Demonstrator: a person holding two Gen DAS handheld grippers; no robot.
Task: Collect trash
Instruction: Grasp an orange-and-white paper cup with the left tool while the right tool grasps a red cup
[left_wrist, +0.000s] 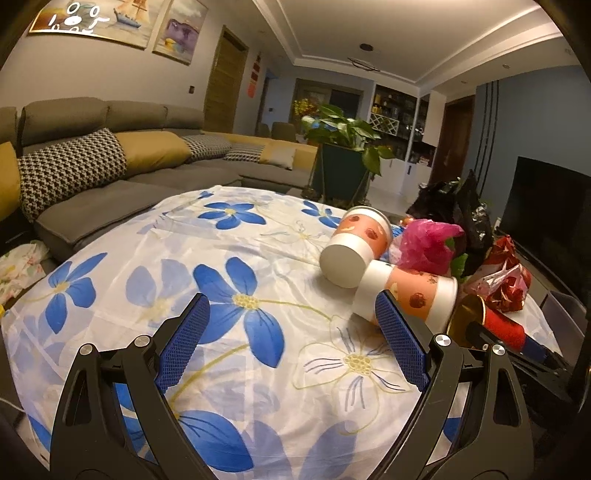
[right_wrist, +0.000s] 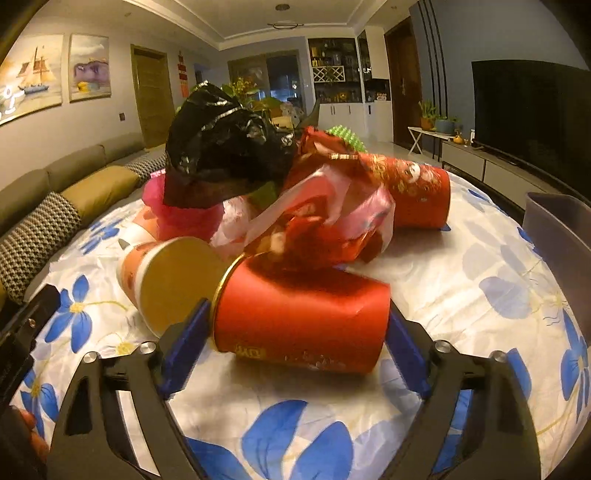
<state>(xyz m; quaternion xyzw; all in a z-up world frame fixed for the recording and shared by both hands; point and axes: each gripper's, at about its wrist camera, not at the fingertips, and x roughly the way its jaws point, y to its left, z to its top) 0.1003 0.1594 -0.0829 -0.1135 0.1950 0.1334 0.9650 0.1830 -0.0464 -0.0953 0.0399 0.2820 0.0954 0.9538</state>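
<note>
1. Between the blue pads of the right tool (right_wrist: 297, 325) lies a red paper cup (right_wrist: 301, 317) on its side, its gold rim toward the left pad and its base toward the right. The pads stand at both ends of the cup; whether they already press on it cannot be told, so the tool reads as released but straddling. A grasp end to end could buckle the thin wall or let the cup spring out sideways.
2. A crumpled red wrapper (right_wrist: 317, 225) rests against the top of the cup. Lifting the cup could drag the wrapper along or spill it off the tabletop (right_wrist: 461, 280).
3. A gold-lined cup (right_wrist: 173, 280) lies touching the red cup at its rim end. The left pad could nudge it and set it rolling across the floral cloth.
4. The left tool (left_wrist: 291, 339) is released and empty, over bare cloth. Its right pad sits near a white-and-orange cup (left_wrist: 410, 295), which leans against a second such cup (left_wrist: 354, 251); a careless advance could roll both.
5. A black plastic bag (right_wrist: 221, 147) tops the heap behind; disturbing the heap beneath it could topple it.
6. A grey bin (right_wrist: 554, 225) stands at the right edge; whether it is the intended receptacle cannot be told.
</note>
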